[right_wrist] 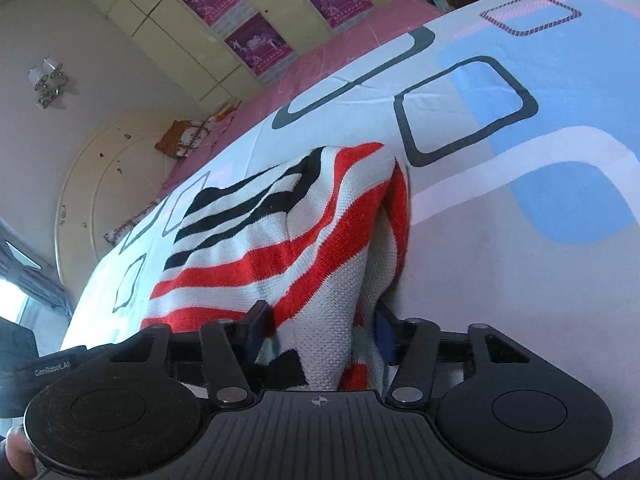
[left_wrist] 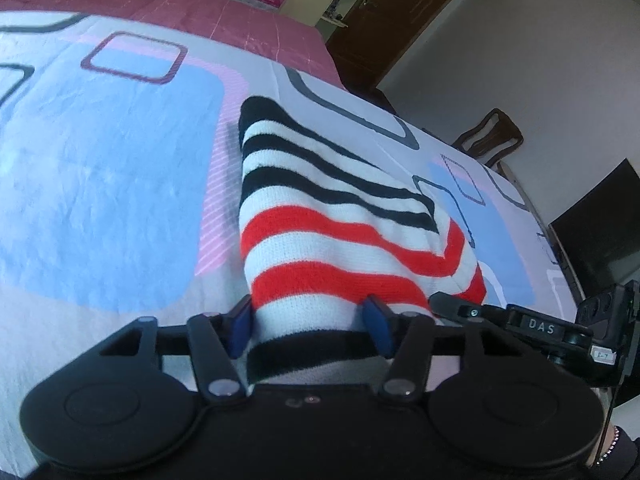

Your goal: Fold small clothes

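Observation:
A knitted garment (left_wrist: 320, 216) with white, black and red stripes lies folded on the bed; the right wrist view shows the same garment (right_wrist: 256, 248). My left gripper (left_wrist: 308, 320) has its blue pads (left_wrist: 240, 320) pressed against both sides of the near black-edged hem. My right gripper (right_wrist: 322, 324) is shut on a bunched fold of the garment's right side, the cloth filling the gap between its pads (right_wrist: 262, 320). The right gripper (left_wrist: 520, 324) also shows in the left wrist view, just right of the garment. The cloth under both grippers is hidden.
The bedsheet (left_wrist: 100, 200) is white with blue, pink and grey squares; a pink cover (left_wrist: 224, 20) lies beyond it. A wooden chair (left_wrist: 492, 136) and a dark screen (left_wrist: 600, 220) stand off the bed's right side. Cupboards with purple posters (right_wrist: 256, 46) line the wall.

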`<state>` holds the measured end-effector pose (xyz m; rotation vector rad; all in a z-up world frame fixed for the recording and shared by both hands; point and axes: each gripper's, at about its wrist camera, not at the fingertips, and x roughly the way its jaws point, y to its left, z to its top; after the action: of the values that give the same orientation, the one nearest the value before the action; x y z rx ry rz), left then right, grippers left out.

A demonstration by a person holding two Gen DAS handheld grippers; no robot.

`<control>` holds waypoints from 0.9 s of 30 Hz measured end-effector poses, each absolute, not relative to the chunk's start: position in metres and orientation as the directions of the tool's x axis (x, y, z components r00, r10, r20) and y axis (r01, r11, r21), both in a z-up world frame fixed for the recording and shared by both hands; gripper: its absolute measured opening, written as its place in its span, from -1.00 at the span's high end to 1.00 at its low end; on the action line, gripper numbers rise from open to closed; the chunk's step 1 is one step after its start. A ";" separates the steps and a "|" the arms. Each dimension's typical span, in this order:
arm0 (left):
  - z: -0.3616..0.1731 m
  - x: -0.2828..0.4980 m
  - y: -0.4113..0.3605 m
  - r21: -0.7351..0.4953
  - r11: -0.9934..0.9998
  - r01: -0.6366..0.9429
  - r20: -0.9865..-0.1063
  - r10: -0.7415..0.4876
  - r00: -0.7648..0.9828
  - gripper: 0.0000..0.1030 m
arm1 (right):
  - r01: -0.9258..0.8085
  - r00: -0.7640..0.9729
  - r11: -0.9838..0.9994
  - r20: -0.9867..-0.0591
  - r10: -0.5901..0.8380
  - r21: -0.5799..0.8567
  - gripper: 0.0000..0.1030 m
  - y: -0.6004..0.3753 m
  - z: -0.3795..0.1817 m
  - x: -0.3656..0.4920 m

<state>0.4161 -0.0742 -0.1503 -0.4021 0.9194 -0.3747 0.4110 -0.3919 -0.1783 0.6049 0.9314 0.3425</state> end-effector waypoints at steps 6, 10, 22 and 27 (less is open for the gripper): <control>-0.130 0.410 -0.081 -0.443 0.883 0.155 -0.684 -0.444 0.578 0.27 | -0.033 0.583 0.758 -0.604 0.543 0.651 0.33 -0.392 -0.157 0.399; -0.116 0.401 -0.079 -0.438 0.882 0.177 -0.668 -0.450 0.593 0.29 | -0.049 0.597 0.745 -0.579 0.556 0.665 0.34 -0.390 -0.143 0.391; -0.071 0.368 0.024 -0.404 0.897 0.180 -0.623 -0.414 0.664 0.29 | -0.143 0.595 0.713 -0.516 0.616 0.686 0.34 -0.279 -0.101 0.370; -0.070 0.356 0.110 -0.409 0.895 0.177 -0.607 -0.412 0.680 0.29 | -0.154 0.598 0.710 -0.507 0.621 0.687 0.34 -0.194 -0.097 0.367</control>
<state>0.3557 0.1098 -0.0698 -0.3323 0.7552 -0.3374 0.3666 -0.1939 -0.0969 0.6412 0.8129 0.4868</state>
